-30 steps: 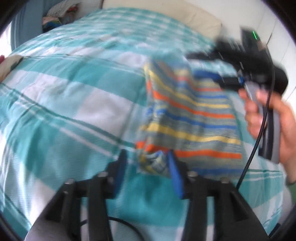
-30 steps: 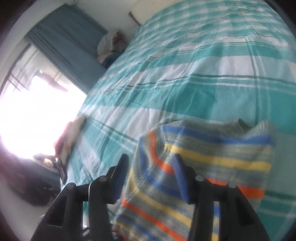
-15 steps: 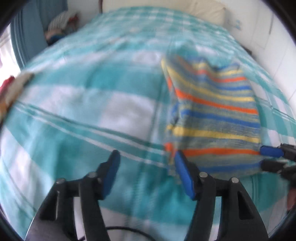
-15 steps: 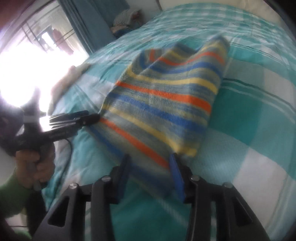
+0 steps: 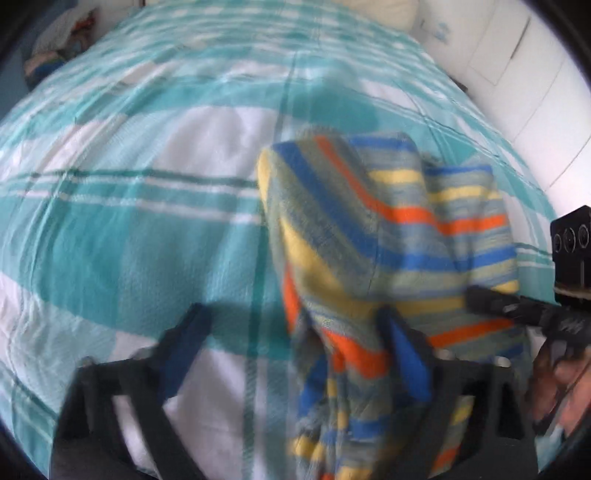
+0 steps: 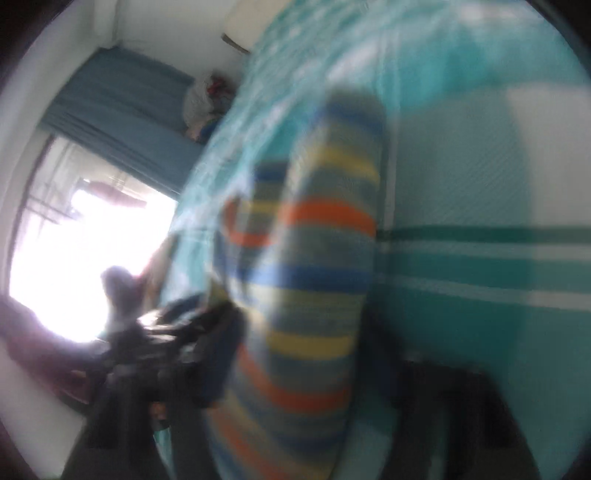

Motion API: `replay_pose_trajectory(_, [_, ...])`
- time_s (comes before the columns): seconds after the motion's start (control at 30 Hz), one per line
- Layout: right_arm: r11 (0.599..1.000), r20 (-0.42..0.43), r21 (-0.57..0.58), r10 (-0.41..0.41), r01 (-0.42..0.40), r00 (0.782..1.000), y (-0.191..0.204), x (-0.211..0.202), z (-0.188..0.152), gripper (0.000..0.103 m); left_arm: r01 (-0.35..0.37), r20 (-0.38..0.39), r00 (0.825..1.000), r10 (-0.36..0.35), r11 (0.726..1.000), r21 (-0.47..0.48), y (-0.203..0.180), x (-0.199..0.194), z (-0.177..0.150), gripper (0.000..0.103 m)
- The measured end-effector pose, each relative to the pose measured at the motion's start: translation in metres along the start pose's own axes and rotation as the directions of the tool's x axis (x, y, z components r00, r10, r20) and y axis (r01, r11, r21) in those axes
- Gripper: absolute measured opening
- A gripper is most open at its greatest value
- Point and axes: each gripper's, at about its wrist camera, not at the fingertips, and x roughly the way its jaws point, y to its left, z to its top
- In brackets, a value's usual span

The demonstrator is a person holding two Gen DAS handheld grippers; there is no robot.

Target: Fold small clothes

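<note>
A small striped garment (image 5: 373, 258), with blue, orange, yellow and grey bands, is lifted off the teal checked bedspread (image 5: 147, 221). In the left wrist view it hangs between the wide-apart fingers of my left gripper (image 5: 295, 332), draped against the right finger (image 5: 406, 354). My right gripper (image 5: 491, 301) reaches in from the right, its tips at the garment's edge; blur hides whether it pinches the cloth. In the blurred right wrist view the garment (image 6: 306, 295) fills the middle and hides the right fingers; the left gripper (image 6: 177, 343) is a dark shape at lower left.
A cream pillow (image 5: 380, 11) lies at the head of the bed. A pile of clothes (image 6: 207, 99) sits by the blue curtain (image 6: 122, 110) and a bright window (image 6: 92, 240). A white wall (image 5: 524, 74) runs along the bed's right side.
The garment lay flat on the bed half a second ago; now it is raised and bunched up in front of both cameras. Both grippers have swung quickly, and the views are blurred.
</note>
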Motion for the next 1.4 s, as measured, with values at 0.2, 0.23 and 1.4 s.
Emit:
replay_pose_trajectory(0.2, [0.829, 0.210, -0.387, -0.348, 0.405, 0.914, 0.093, -0.007, -0.031, 0.020, -0.096, 0.114, 0.990, 0.083, 0.988, 0.119, -0.041, -0.034, -0.008, 0.015])
replay_pose_trajectory(0.23, [0.822, 0.250, -0.405, -0.322, 0.401, 0.913, 0.108, -0.023, -0.036, 0.020, -0.046, 0.151, 0.988, 0.032, 0.995, 0.088, -0.039, -0.054, -0.008, 0.015])
replay_pose_trajectory(1.4, [0.731, 0.498, -0.217, -0.487, 0.647, 0.718, 0.195, -0.186, -0.211, 0.102, -0.253, 0.457, 0.859, 0.230, 0.967, -0.010, -0.113, -0.248, -0.163, 0.103])
